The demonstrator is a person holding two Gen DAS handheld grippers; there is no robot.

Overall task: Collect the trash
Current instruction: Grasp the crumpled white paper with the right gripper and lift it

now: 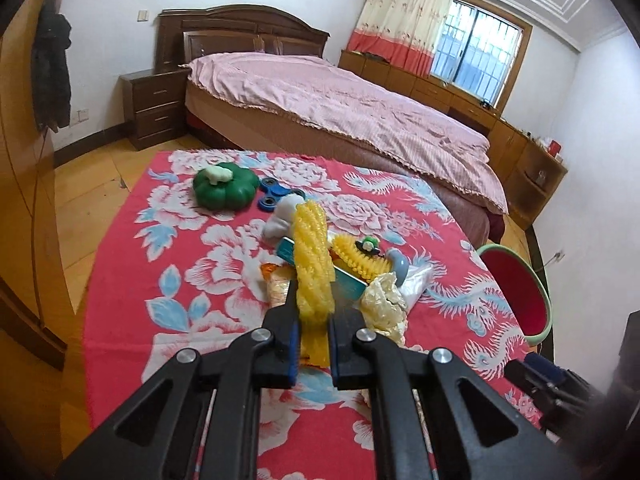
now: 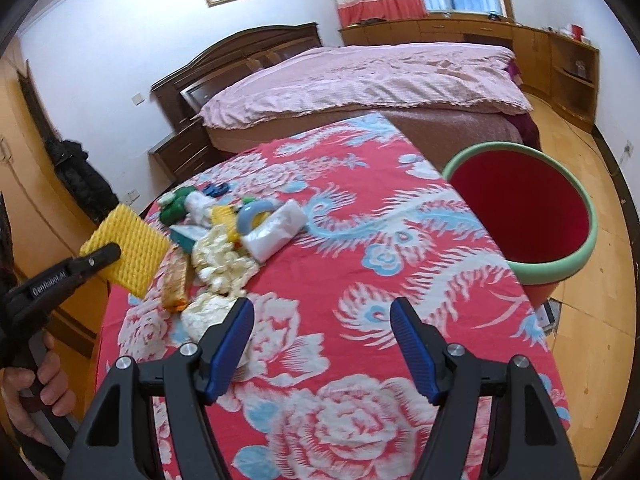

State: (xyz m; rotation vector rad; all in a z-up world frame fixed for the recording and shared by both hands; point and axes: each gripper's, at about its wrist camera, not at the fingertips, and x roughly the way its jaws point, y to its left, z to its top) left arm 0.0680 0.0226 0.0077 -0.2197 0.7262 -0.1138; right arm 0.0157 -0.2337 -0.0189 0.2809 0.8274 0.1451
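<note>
One piece is in hand so far: your left gripper (image 1: 313,312) pinches the yellow foam net (image 1: 312,264) lifted off the table (image 2: 400,280), seen at the left edge of the right wrist view, while your right gripper (image 2: 322,344) hangs wide and empty at lower centre. Nothing shows inside the red bin (image 2: 524,216) at the right of that view, though its bottom is hidden, so I judge no drop made yet. Left in the pile at centre left: crumpled paper (image 2: 224,260), plastic bag (image 2: 276,228), orange wrapper (image 2: 176,284), mixed with toys like the green pumpkin (image 1: 224,190).
</note>
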